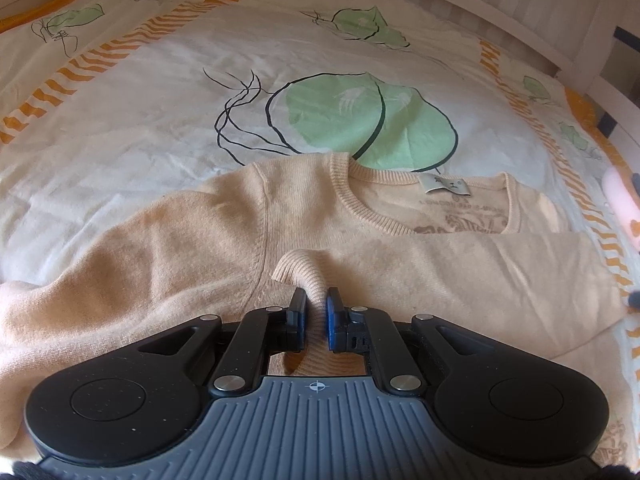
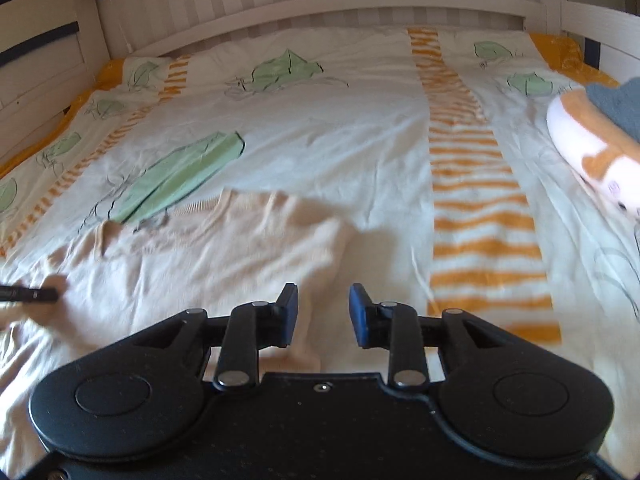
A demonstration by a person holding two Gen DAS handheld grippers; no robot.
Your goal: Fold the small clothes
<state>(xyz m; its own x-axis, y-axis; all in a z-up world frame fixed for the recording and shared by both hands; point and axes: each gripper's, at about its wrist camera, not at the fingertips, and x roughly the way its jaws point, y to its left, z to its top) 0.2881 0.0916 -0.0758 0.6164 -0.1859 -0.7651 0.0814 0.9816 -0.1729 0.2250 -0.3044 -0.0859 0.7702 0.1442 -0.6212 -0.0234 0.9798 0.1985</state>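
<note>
A small peach knit sweater [image 1: 192,232] lies flat on the bed, neck label [image 1: 444,185] up, with its right sleeve [image 1: 460,276] folded across the chest. My left gripper [image 1: 317,294] is shut on the ribbed cuff [image 1: 298,266] of that sleeve, which bulges up between the blue pads. In the right wrist view the sweater [image 2: 220,248] is blurred. My right gripper [image 2: 323,292] stands open over its right edge, with nothing pressed between the pads. A fingertip of the left gripper [image 2: 32,294] shows at the far left.
The bed is covered by a white duvet [image 2: 340,140] with green leaf prints and orange striped bands [image 2: 476,200]. A white and orange plush toy [image 2: 592,140] lies at the right. A white slatted bed rail [image 2: 320,4] runs along the far side.
</note>
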